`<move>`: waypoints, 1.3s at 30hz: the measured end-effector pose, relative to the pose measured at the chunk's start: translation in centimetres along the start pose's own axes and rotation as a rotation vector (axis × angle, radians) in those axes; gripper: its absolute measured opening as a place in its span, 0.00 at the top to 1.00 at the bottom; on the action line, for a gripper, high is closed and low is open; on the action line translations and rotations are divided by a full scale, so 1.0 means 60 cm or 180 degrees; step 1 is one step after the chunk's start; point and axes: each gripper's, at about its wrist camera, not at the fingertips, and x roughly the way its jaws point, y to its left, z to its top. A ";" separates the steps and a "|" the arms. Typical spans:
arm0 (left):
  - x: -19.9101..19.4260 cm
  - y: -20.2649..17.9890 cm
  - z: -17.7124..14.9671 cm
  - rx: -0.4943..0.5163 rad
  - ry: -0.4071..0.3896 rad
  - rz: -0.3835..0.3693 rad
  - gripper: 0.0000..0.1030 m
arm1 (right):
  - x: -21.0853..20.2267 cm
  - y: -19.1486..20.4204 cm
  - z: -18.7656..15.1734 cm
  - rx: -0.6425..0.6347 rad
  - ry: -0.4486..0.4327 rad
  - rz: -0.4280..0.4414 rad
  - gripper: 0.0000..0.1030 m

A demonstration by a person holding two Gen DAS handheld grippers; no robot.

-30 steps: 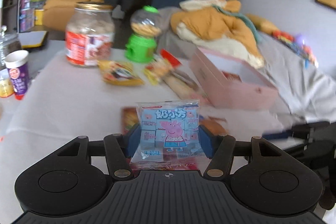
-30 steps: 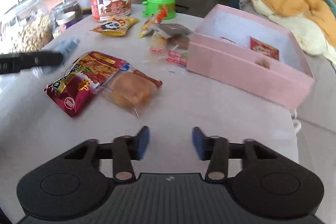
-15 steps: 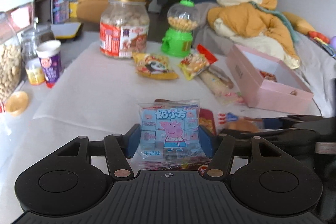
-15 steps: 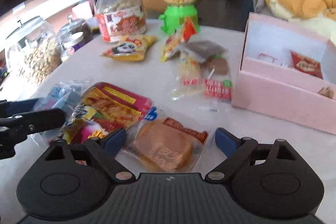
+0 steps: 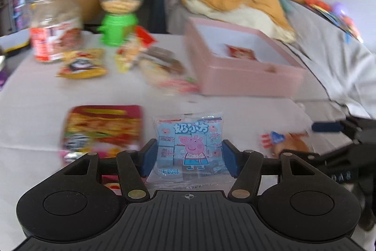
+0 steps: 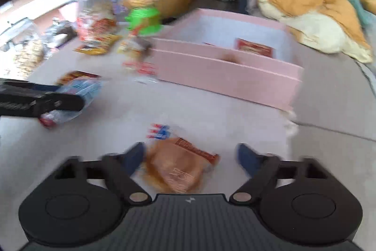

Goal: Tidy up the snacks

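Note:
My left gripper [image 5: 189, 157] is shut on a light blue Peppa Pig snack packet [image 5: 190, 145], held above the table; it also shows at the left of the right wrist view [image 6: 77, 95]. My right gripper [image 6: 191, 157] is open, its fingers on either side of a wrapped orange bread bun [image 6: 178, 168] that lies on the table without touching them. The bun shows at the right of the left wrist view [image 5: 289, 142]. The pink box [image 6: 225, 72] stands open ahead with a red packet [image 6: 255, 48] inside.
A red chip bag [image 5: 101, 131] lies left of the blue packet. Farther back are a yellow panda packet [image 5: 82, 65], several small snacks [image 5: 164, 67], a green candy dispenser [image 5: 118, 13] and a large jar [image 5: 55, 32]. A sofa with an orange blanket [image 6: 312, 1] is behind.
Both grippers swung to the right toward the pink box. The right gripper's fingers stand less far apart than half a second ago and the bun still lies between them. The left keeps the blue packet.

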 end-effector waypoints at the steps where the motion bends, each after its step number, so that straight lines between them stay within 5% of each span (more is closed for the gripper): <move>1: 0.005 -0.010 -0.003 0.0049 0.0010 -0.0010 0.37 | 0.002 -0.013 -0.003 0.0025 0.0030 -0.0032 0.00; 4: 0.023 -0.027 -0.012 0.0110 0.0086 -0.0011 0.37 | 0.008 -0.050 -0.003 0.0209 0.0127 0.0080 0.00; 10: 0.026 -0.035 -0.028 0.0236 0.0051 0.0031 0.37 | 0.002 -0.046 0.000 0.0172 0.0016 -0.0426 0.00; 15: 0.022 -0.035 -0.028 0.0286 0.0044 0.0086 0.37 | -0.004 -0.003 0.014 0.0016 -0.0019 -0.0112 0.00; 23: 0.009 -0.022 -0.043 0.0369 -0.0008 0.0142 0.36 | 0.044 0.007 0.060 0.0621 0.0083 0.0225 0.06; 33: 0.008 -0.032 -0.062 0.0447 -0.0187 0.0213 0.34 | 0.043 -0.001 0.017 0.0240 0.0336 -0.0172 0.04; 39: 0.009 -0.032 -0.068 0.0507 -0.0236 0.0226 0.33 | 0.005 -0.020 -0.014 0.0086 0.0328 -0.0146 0.02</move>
